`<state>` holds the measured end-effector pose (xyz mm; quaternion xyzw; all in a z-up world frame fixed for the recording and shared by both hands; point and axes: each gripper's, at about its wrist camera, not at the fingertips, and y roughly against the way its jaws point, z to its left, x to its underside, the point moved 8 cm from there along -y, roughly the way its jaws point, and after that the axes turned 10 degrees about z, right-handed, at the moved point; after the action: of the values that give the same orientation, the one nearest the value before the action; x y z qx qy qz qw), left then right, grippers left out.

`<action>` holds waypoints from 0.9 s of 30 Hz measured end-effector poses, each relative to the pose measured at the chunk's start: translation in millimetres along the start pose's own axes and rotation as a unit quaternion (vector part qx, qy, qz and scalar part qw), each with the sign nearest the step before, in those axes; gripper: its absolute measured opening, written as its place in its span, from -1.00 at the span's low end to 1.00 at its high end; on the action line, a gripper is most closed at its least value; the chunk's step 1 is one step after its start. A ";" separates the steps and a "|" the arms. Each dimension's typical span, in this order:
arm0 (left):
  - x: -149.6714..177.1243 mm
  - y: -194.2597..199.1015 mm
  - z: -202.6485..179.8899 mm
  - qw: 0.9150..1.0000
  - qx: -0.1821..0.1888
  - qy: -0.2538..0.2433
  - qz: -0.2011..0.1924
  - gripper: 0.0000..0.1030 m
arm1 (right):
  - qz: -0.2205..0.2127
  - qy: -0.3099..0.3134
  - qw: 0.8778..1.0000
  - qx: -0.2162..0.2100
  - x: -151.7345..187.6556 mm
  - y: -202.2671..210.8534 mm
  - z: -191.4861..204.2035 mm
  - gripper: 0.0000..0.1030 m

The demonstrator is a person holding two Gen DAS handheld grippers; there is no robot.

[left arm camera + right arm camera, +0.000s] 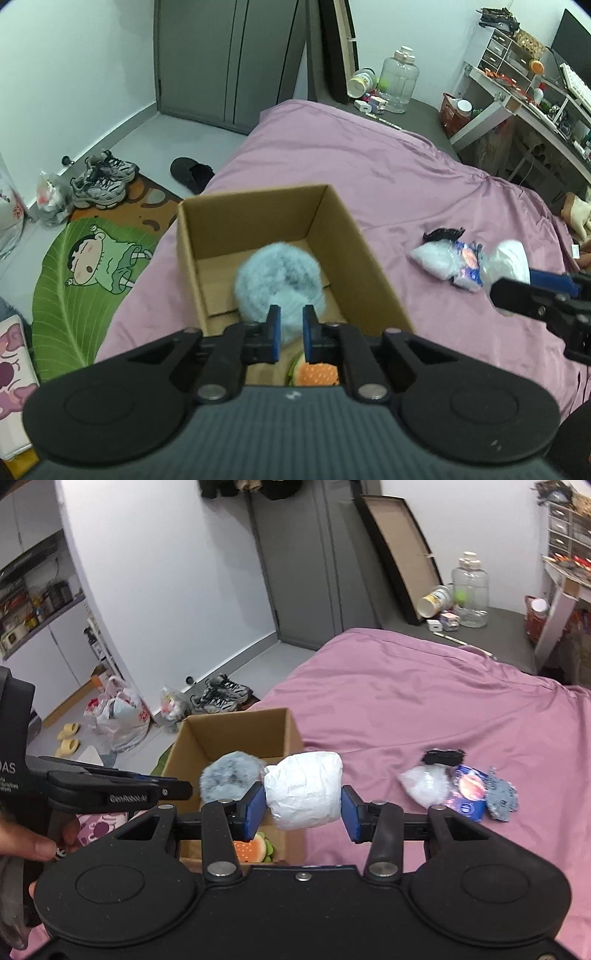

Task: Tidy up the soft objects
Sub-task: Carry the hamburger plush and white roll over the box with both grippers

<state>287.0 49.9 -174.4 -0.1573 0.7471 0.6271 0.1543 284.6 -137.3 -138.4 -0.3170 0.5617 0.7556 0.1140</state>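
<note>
Leftmost, the left claw (290,334) hovers narrow and empty over the cardboard box (343,221) near the bed's (406,177) left edge, above a blue fluffy ball (277,284) inside. Rightward, the right claw (303,812) grips a white wrapped bundle (304,790) beside the box.

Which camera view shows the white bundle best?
The right wrist view: the white bundle sits whole between the right gripper fingers. The left wrist view shows it only blurred at the right edge.

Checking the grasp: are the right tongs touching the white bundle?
Touching. The right wrist view shows both blue pads pressed against the white bundle, held by the right tongs.
</note>
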 end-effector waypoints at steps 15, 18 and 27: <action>39.7 46.3 50.6 0.995 -0.032 0.002 -0.092 0.52 | 0.062 0.002 0.997 -0.037 8.3 -54.9 74.3 -0.16; 44.6 49.1 60.7 0.994 -0.037 0.004 -0.103 0.58 | 0.073 0.000 0.996 -0.042 11.2 -63.3 86.1 -0.16; 61.8 51.4 97.3 0.992 -0.044 0.038 -0.114 0.61 | 0.107 -0.003 0.994 -0.029 18.5 -91.2 96.8 -0.15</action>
<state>212.4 151.6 -171.3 -0.2720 0.7010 0.6315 0.1893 284.5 -20.3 -204.2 -0.2560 0.5697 0.7806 0.0252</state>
